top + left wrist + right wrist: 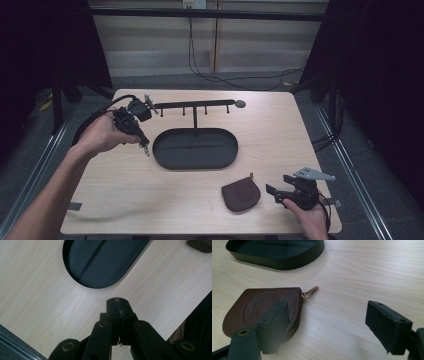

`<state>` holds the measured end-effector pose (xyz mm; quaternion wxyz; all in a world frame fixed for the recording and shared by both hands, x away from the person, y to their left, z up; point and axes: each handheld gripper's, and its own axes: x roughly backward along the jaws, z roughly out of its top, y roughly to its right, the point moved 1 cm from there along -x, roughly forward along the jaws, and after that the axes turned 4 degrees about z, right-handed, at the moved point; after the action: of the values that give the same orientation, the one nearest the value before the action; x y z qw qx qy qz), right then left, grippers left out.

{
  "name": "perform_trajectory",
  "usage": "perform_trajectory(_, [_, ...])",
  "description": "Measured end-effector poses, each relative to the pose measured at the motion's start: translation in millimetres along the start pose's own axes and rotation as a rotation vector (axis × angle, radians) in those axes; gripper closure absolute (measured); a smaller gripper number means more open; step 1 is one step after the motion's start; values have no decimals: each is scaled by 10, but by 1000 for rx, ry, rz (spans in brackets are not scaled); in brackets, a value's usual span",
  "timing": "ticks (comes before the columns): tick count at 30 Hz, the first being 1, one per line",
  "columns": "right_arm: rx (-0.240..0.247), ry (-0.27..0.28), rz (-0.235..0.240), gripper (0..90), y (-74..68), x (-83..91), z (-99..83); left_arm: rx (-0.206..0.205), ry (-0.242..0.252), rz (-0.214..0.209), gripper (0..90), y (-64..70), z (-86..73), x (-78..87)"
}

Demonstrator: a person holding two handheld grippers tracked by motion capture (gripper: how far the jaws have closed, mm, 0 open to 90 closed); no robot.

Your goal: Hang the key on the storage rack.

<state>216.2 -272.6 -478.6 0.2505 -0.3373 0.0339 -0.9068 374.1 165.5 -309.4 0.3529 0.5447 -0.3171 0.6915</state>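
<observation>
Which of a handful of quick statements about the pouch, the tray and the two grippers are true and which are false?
1. The brown pouch lies flat on the table. True.
2. The pouch sits inside the black tray. False: it lies on the bare wood, nearer the person than the tray.
3. The right gripper is open beside the pouch. True.
4. The left gripper has its jaws spread wide. False: they are pressed together.
5. The zip pull sticks out from the pouch onto the table. True.
6. The pouch hangs from the hook rack. False: it lies on the table.
</observation>
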Motion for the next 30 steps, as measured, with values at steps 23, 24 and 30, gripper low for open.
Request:
perform_trajectory(23, [-2, 2, 8, 193, 3, -2, -2, -7, 5, 5, 891, -162, 416, 68])
perform_trajectory(24, [-2, 2, 8, 193, 3, -1, -2, -3, 8, 0, 891, -196, 443, 55])
perform_trajectory(30, [-3, 3, 11, 193, 6, -4, -2, 25, 5, 10, 891, -266, 532, 55])
